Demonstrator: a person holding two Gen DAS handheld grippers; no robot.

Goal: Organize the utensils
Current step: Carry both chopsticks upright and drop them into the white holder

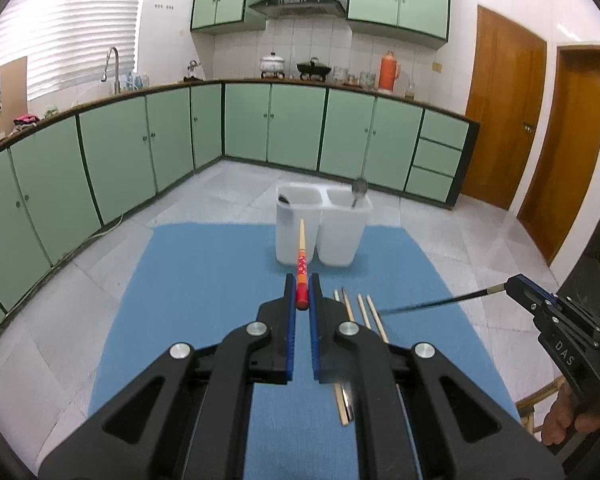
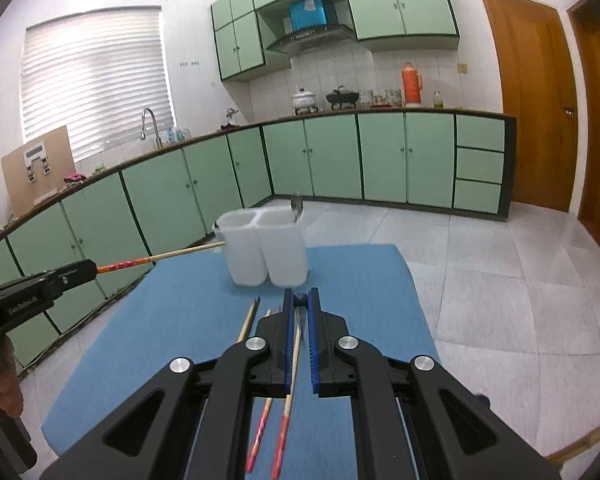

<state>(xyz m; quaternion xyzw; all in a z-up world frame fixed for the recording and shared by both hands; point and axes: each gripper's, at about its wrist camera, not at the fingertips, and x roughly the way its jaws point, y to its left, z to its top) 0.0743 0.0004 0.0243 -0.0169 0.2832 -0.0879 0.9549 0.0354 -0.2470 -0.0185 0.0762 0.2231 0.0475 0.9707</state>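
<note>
Left wrist view: left gripper (image 1: 302, 294) is clamped on the red patterned end of a red-handled chopstick (image 1: 301, 258), which points straight ahead of the fingers with its pale tip over the front wall of the white two-compartment holder (image 1: 322, 236). Holder stands ahead on the blue mat (image 1: 204, 280); a spoon (image 1: 358, 192) sits in its compartment to the gripper's right, and something dark shows at the rim of the other, too small to name. Loose wooden chopsticks (image 1: 364, 312) lie on the mat just right of the fingers. Off to the far right, the right gripper (image 1: 512, 284) pinches a dark thin chopstick (image 1: 432, 304), motion-blurred. Risk: grip is only at the very butt, so the long stick may pivot or slip if the tip knocks the rim; a knock could also tip the light holder. Right wrist view: right gripper (image 2: 301, 300) has its jaws drawn near together, a dark stub at the tips; what it grips reads poorly here. Wooden and red chopsticks (image 2: 260, 432) lie on the mat below and left of the fingers. Left gripper (image 2: 76, 270) reaches in from the left, its stick tip beside the holder (image 2: 266, 248) wall, below the rim. Risk: tip looks low, so pushing forward would shove the holder, not enter it; two long sticks converging may cross.
</note>
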